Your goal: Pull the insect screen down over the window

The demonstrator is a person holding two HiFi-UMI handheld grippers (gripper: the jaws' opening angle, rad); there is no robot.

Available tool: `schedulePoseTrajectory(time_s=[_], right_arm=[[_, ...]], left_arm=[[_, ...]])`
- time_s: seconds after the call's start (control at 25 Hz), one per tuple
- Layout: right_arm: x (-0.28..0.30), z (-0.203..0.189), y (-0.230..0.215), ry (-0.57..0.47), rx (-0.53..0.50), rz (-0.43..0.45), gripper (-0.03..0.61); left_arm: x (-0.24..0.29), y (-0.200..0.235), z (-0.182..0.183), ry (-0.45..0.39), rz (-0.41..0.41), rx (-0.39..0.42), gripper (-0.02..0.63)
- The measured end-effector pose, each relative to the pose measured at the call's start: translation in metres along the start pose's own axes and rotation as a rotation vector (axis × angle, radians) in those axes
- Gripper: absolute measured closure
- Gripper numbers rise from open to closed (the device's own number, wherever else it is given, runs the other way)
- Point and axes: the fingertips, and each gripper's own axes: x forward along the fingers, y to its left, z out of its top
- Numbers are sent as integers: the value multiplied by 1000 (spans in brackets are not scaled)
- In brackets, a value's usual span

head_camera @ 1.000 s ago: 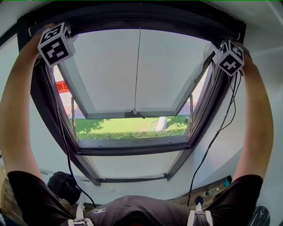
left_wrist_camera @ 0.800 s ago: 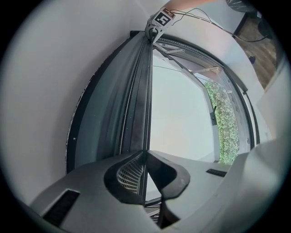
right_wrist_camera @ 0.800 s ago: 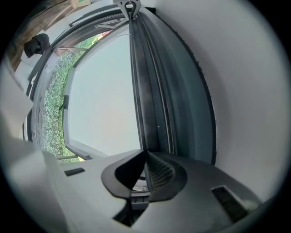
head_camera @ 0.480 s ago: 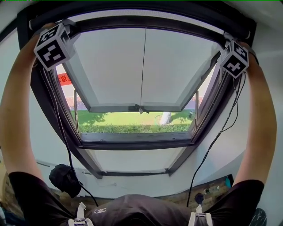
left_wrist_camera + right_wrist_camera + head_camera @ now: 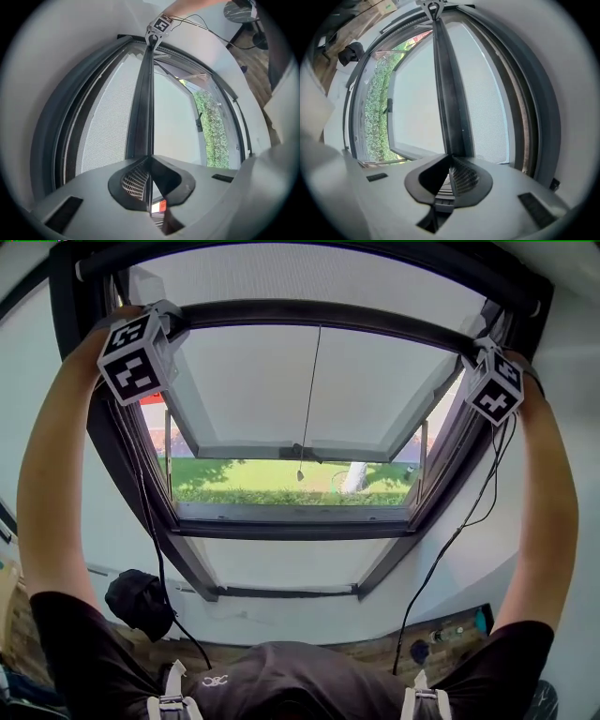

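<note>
Dark-grey pull bar (image 5: pixel 319 317), 1 item, leading edge of the insect screen (image 5: pixel 105 126). It runs straight out from between both pairs of jaws, gripper to gripper, high in the window frame (image 5: pixel 281 529).

Left gripper (image 5: pixel 149 158): jaws pressed nearly together, pinching the bar's thin end; they have just been closing tighter.

Right gripper (image 5: pixel 450 159): the same pinch on the opposite end, jaws likewise just drawn in.

Mesh: left of the left jaws' line, right of the right jaws' line; only a short stretch is out.

Cord (image 5: pixel 307 399): 1, hanging from the bar's middle, well apart from both jaws.

Handling note, as judged: most of the travel remains. Lower both ends at 1 pace so the bar stays level in its side channels. Keep both pinches firm and untwisted, or the mesh may jam.
</note>
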Motion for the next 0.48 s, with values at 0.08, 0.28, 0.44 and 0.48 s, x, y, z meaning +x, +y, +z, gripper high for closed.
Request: schedulePoseTrajectory(time_s=[0.08,0.28,0.44,0.48], right_arm=[[2,-2,18,5,1,27,551],[4,-5,55,13,-5,83,551],[6,-10,96,44,-30,169,551],[8,-11,106,50,-35,185,551]], left_arm=[[3,-18,-2,4,-32,11,589],[6,-58,-7,16,-111,21,589],[12,-99,-11,33,-182,36,589],[14,-109,-11,36,-198,37,589]])
